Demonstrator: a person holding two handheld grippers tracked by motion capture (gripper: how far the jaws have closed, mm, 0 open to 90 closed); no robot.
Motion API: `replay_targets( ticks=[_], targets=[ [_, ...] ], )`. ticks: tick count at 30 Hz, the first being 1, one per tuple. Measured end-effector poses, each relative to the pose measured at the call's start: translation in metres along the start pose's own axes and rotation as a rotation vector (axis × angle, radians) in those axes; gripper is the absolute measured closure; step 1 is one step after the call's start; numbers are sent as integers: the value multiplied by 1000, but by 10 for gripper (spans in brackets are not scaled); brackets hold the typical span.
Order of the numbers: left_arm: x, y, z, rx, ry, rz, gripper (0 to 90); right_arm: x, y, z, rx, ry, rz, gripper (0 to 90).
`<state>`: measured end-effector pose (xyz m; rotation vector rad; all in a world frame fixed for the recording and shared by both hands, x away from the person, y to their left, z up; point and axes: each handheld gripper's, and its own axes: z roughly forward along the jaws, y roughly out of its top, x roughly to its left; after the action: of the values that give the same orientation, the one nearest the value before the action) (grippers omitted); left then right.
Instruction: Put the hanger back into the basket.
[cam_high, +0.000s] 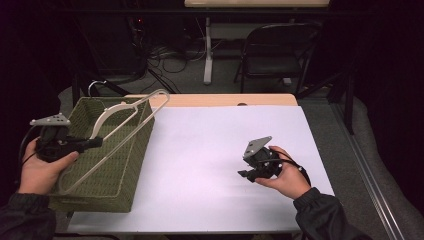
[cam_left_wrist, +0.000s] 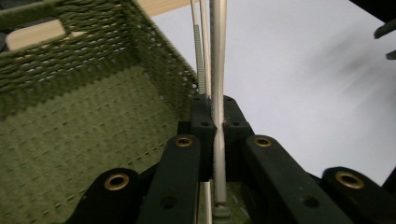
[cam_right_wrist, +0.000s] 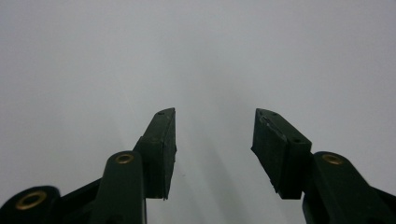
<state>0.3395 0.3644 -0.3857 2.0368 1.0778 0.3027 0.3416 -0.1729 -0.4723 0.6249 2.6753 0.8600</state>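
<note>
A white clothes hanger (cam_high: 127, 120) lies slanted across a green woven basket (cam_high: 127, 167) at the table's left. My left gripper (cam_high: 95, 143) is shut on the hanger over the basket's left side. In the left gripper view the jaws pinch the hanger's pale bar (cam_left_wrist: 218, 70), which runs straight up past the basket's wall (cam_left_wrist: 93, 51). My right gripper (cam_high: 246, 174) hovers over the white table sheet (cam_high: 210, 145) at the right, held in a hand. In the right gripper view it (cam_right_wrist: 213, 149) is open with nothing between the jaws.
The basket holds nothing but the hanger. Beyond the table's wooden far edge (cam_high: 215, 100) stand a black folding chair (cam_high: 280, 52), a white table leg (cam_high: 208, 50) and floor cables.
</note>
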Motion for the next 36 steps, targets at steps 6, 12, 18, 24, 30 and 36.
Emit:
replay_targets(
  ticks=[6,12,18,24,30,36],
  targets=[
    [23,-4,-15,9,43,-12,870,0,0,2,1,2,-1,494],
    [44,-15,-23,9,72,-35,870,0,1,3,3,-1,-5,494],
    [56,-24,-25,-9,71,-52,869,0,1,3,2,-2,-2,494],
    [60,-24,-18,21,63,-21,869,0,0,2,3,-4,0,494],
    [70,-37,-17,25,24,-33,869,0,0,2,2,-2,0,494],
    [79,-53,-4,22,-7,-66,869,-1,0,4,7,0,-1,495]
  ],
)
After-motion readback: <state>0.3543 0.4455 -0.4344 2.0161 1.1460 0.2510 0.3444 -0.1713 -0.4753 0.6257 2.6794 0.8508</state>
